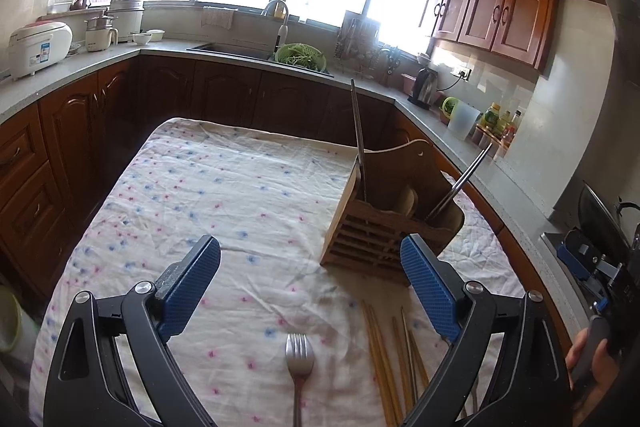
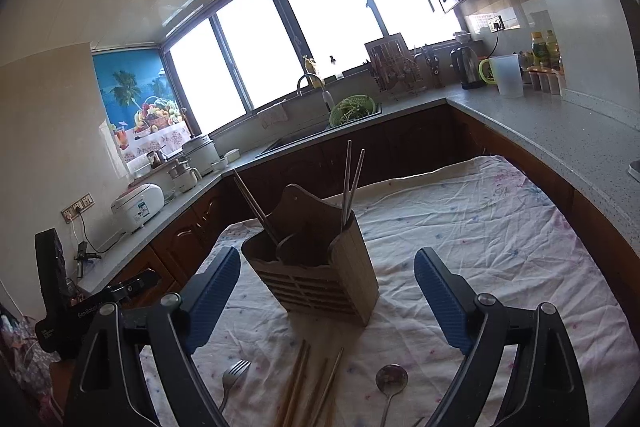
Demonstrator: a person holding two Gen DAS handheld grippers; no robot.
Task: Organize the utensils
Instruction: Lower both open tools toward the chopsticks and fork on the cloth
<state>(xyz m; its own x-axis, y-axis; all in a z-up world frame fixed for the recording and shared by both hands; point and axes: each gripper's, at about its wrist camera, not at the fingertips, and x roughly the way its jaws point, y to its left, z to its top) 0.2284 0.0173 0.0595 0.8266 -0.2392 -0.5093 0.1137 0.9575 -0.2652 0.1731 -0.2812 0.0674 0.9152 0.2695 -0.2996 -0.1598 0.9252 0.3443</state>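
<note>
A wooden utensil holder (image 1: pixel 384 223) stands on the cloth-covered table (image 1: pixel 224 195); it also shows in the right wrist view (image 2: pixel 320 267). Metal chopsticks (image 1: pixel 460 183) and a dark stick (image 1: pixel 357 131) stand in it. A metal fork (image 1: pixel 299 363) and several wooden chopsticks (image 1: pixel 384 359) lie on the cloth at the near edge. In the right wrist view the fork (image 2: pixel 234 377), chopsticks (image 2: pixel 304 383) and a metal spoon (image 2: pixel 391 383) lie in front of the holder. My left gripper (image 1: pixel 310 257) is open and empty above the cloth. My right gripper (image 2: pixel 327 267) is open and empty, facing the holder.
Kitchen counters wrap around the table. A sink (image 1: pixel 236 49) with a green colander (image 1: pixel 301 55) is at the back. A kettle (image 1: pixel 423 87), a white jug (image 1: pixel 462 121) and bottles stand on the right counter. A rice cooker (image 1: pixel 38 47) sits on the left.
</note>
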